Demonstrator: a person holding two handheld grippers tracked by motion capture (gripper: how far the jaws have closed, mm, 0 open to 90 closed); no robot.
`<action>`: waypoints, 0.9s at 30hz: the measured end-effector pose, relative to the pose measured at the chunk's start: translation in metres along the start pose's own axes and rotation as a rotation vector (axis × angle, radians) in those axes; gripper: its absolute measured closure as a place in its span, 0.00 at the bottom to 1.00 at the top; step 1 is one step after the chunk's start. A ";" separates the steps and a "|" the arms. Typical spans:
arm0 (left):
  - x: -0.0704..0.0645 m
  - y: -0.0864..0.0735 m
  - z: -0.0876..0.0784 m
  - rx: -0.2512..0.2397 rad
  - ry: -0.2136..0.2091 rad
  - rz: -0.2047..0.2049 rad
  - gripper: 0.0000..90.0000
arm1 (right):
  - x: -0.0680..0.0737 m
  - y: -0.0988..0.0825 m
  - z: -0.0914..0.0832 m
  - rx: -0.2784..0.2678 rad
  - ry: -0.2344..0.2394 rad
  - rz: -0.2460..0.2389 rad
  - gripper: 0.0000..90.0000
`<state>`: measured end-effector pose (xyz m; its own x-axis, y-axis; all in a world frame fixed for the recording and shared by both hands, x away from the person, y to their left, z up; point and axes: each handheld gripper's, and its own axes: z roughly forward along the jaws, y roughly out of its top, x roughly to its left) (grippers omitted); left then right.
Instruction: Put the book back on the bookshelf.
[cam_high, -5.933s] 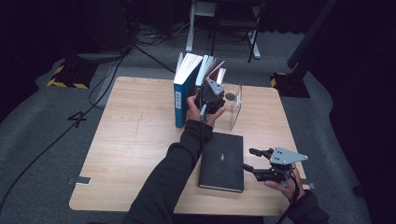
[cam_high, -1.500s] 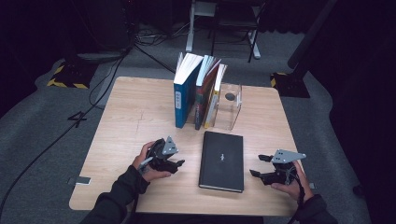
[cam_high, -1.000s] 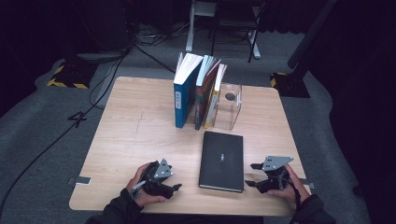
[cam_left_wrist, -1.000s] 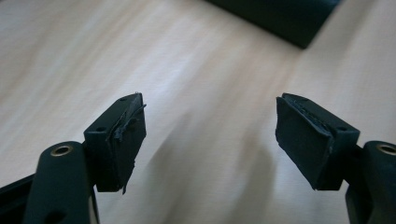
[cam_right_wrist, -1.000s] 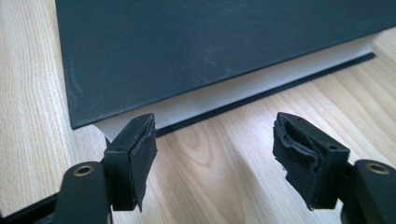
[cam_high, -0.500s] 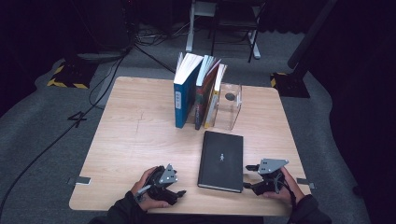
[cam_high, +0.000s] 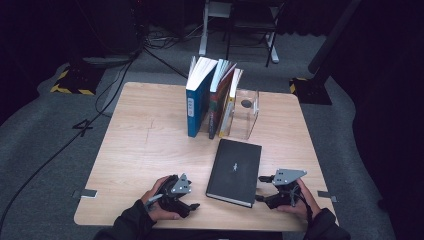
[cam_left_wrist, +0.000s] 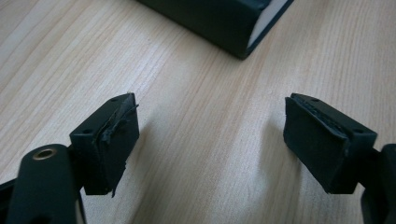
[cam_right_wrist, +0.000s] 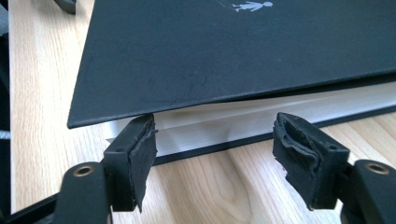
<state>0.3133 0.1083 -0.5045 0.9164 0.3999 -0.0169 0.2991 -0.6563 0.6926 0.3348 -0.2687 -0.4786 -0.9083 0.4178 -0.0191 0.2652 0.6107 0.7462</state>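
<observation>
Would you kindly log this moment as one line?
left gripper: open, over bare table | right gripper: open, at black book page edge

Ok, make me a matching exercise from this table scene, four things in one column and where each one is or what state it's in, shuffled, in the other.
Things:
1. black book
2. blue book
3. left gripper
4. clear box

Places or states:
A. standing upright, leftmost in the row at the back
B. open over bare wood near the front edge
C. lying flat between the two hands
D. at the right end of the row of standing books

Pairs: 1-C, 2-A, 3-B, 4-D
</observation>
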 end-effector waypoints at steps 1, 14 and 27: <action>0.000 0.000 0.000 -0.001 -0.002 0.002 0.21 | 0.002 0.002 0.001 -0.001 -0.007 -0.003 0.35; -0.001 0.002 0.000 0.016 0.013 -0.018 0.20 | 0.013 0.023 -0.001 -0.118 -0.063 0.066 0.36; -0.016 0.035 -0.002 -0.130 0.041 0.024 0.23 | 0.019 0.043 0.004 -0.195 -0.125 0.059 0.37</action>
<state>0.3089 0.0806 -0.4782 0.9105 0.4126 0.0289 0.2375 -0.5788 0.7801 0.3306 -0.2321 -0.4500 -0.8430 0.5360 -0.0451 0.2379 0.4468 0.8624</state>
